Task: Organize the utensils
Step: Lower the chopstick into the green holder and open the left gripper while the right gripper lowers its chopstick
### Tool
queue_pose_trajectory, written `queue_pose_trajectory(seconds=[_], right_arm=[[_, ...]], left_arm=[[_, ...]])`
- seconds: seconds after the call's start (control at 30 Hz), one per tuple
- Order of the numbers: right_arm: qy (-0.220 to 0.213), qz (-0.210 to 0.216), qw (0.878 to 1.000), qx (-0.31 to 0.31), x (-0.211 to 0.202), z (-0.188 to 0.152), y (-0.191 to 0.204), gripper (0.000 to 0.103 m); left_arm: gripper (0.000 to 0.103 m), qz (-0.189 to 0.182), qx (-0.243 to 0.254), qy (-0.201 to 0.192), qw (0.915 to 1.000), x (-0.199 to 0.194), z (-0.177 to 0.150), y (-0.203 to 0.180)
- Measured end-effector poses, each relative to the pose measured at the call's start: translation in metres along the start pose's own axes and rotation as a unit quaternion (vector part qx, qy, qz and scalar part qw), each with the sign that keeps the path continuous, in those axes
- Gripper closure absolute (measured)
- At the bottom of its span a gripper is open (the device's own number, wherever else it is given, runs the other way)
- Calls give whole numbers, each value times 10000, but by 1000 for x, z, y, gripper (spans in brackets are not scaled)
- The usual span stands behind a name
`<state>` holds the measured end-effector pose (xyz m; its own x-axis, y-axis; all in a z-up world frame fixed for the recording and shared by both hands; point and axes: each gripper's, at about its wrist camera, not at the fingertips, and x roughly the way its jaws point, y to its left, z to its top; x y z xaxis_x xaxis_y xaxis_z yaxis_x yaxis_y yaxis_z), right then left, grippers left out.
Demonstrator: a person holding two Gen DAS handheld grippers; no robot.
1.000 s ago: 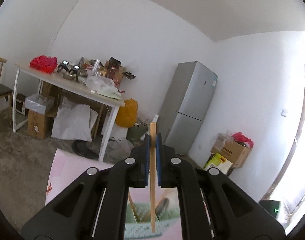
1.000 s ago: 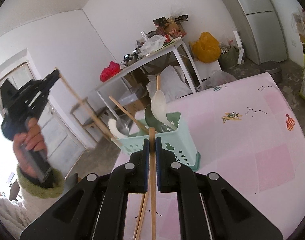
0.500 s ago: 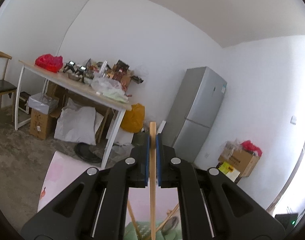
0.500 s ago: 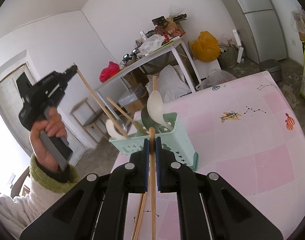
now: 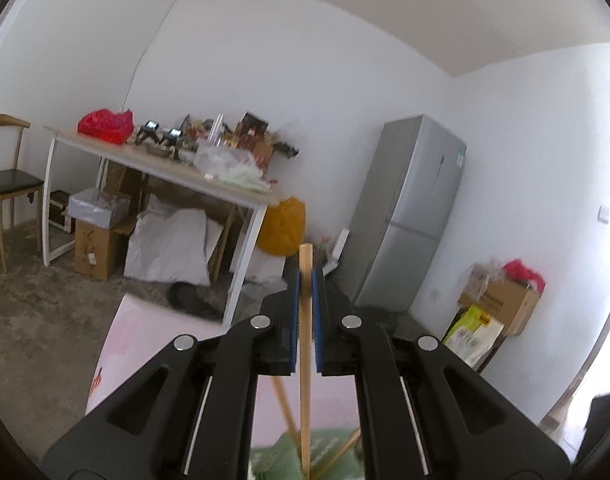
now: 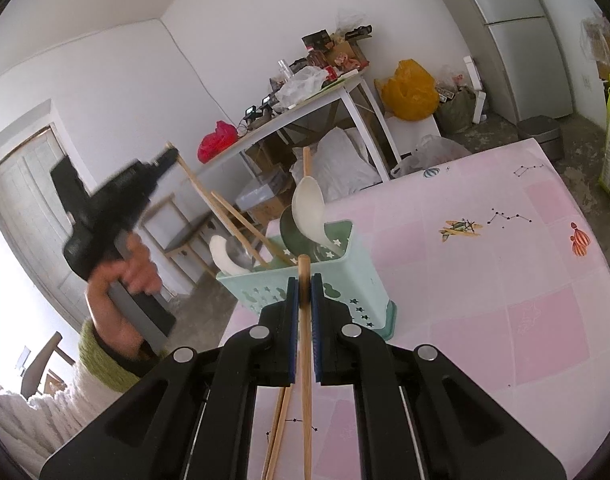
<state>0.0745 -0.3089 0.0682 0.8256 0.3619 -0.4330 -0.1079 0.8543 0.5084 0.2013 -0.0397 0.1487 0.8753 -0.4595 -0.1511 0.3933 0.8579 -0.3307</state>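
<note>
My left gripper [image 5: 304,280] is shut on a wooden chopstick [image 5: 305,380] whose lower end reaches down into the mint green utensil holder [image 5: 281,460]. From the right wrist view the left gripper [image 6: 171,156] is above and left of the holder [image 6: 345,292], its chopstick [image 6: 209,204] slanting into the left compartment. My right gripper [image 6: 303,284] is shut on another wooden chopstick [image 6: 305,380], just in front of the holder. The holder contains white spoons [image 6: 311,208], a dark ladle and more chopsticks. Two loose chopsticks [image 6: 279,424] lie on the pink tablecloth [image 6: 505,280] under my right gripper.
A cluttered white table [image 5: 165,168] stands behind, with boxes and bags under it. A grey fridge [image 5: 409,216] is at the back right. A chair [image 5: 5,180] stands at the left. A yellow bag [image 6: 411,92] and a bin [image 6: 541,136] sit on the floor.
My left gripper has come down and toward the holder, bringing its chopstick tip into the holder. My right gripper has barely moved.
</note>
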Motion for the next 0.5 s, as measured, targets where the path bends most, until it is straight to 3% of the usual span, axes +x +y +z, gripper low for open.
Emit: queue_pose_trajectory(seconds=[0.1,0.33,0.5], right_arm=[[-2,-10,10000,-3,-1,0,0,97],[-75,-29,10000,-11,-3,1,1,97],[-176,-3,9998,-58,-7,7,6,97]], left_arm=[[96,-18,-41,246,9997,-3,-10,7],[52,18,225,549,9982,-36,-29,9],[27,364,180,1021,9939,-66,-55,22]])
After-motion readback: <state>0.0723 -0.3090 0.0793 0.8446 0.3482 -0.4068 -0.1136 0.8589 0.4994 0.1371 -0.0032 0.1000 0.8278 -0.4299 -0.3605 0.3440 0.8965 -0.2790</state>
